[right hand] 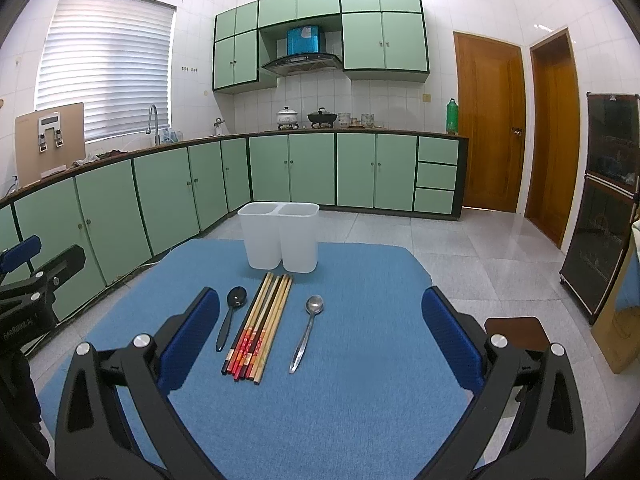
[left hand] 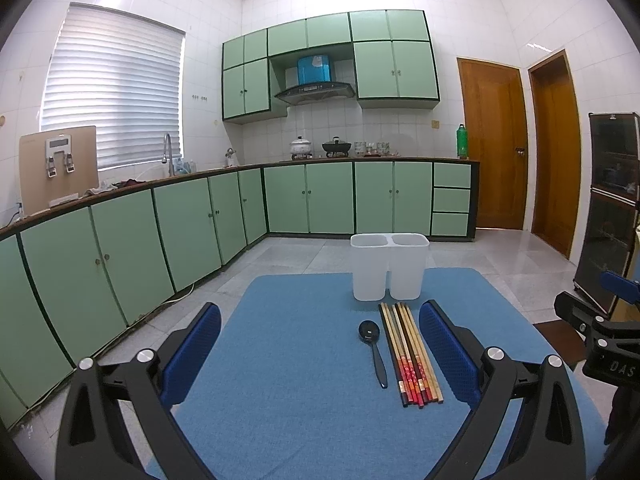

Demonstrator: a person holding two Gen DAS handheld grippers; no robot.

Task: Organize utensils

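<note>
A white two-compartment holder (left hand: 389,266) (right hand: 280,240) stands at the far side of the blue mat (left hand: 300,340) (right hand: 360,320). Several chopsticks (left hand: 410,350) (right hand: 260,324) lie bundled in front of it. A black spoon (left hand: 374,346) (right hand: 231,316) lies left of them. A metal spoon (right hand: 307,330) lies right of them, seen only in the right wrist view. My left gripper (left hand: 320,322) is open and empty above the mat. My right gripper (right hand: 320,308) is open and empty, held above the utensils.
Green kitchen cabinets (left hand: 160,220) run along the left and back walls beyond the table. Two wooden doors (right hand: 520,128) and a dark glass cabinet (right hand: 604,208) stand at the right. A brown stool (right hand: 516,332) sits beside the table's right edge.
</note>
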